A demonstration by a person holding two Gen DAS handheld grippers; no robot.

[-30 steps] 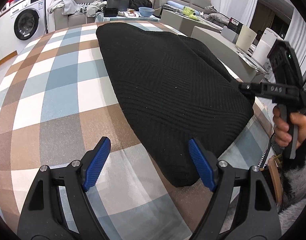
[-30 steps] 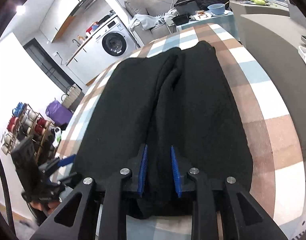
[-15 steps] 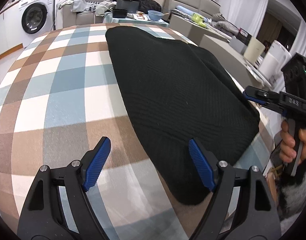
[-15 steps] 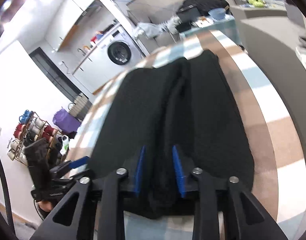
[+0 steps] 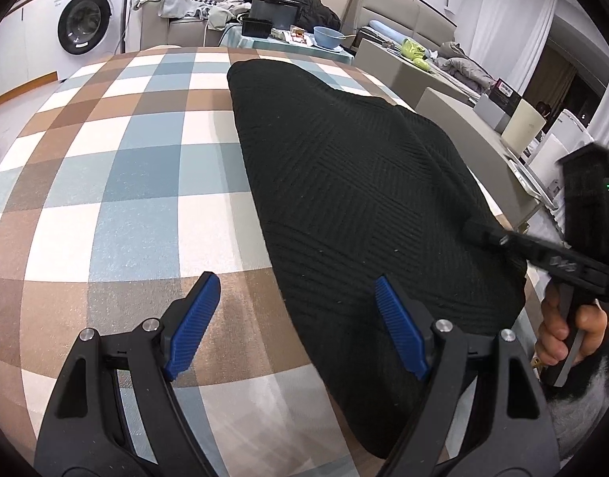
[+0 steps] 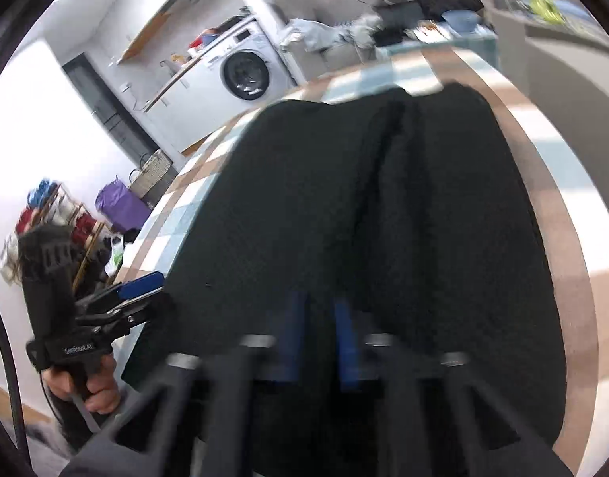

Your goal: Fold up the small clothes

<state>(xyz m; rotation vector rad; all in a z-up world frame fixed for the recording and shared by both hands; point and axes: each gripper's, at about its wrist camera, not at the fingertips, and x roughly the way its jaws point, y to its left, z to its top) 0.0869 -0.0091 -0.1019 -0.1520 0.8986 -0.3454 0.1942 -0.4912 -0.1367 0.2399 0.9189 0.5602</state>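
Observation:
A black knit garment point(image 5: 356, 198) lies folded lengthwise on the checked tablecloth point(image 5: 125, 183). My left gripper point(image 5: 296, 318) is open, hovering over the garment's near left edge, its right pad over the fabric. My right gripper point(image 6: 320, 338) is shut on the garment's near hem point(image 6: 316, 397) and lifts it; that view is blurred. The right gripper also shows in the left wrist view point(image 5: 479, 234) at the garment's right corner. The left gripper shows in the right wrist view point(image 6: 137, 290) at the left.
The table's right edge drops off beside a grey sofa point(image 5: 443, 91). A washing machine point(image 5: 89, 24) stands at the back left. A side table with a blue bowl point(image 5: 328, 37) sits behind the table. A shelf with coloured items point(image 6: 53, 214) stands left.
My right gripper has pulled the garment's hem up and toward me, so the view is now blurred. My left gripper has shifted slightly left and stays open.

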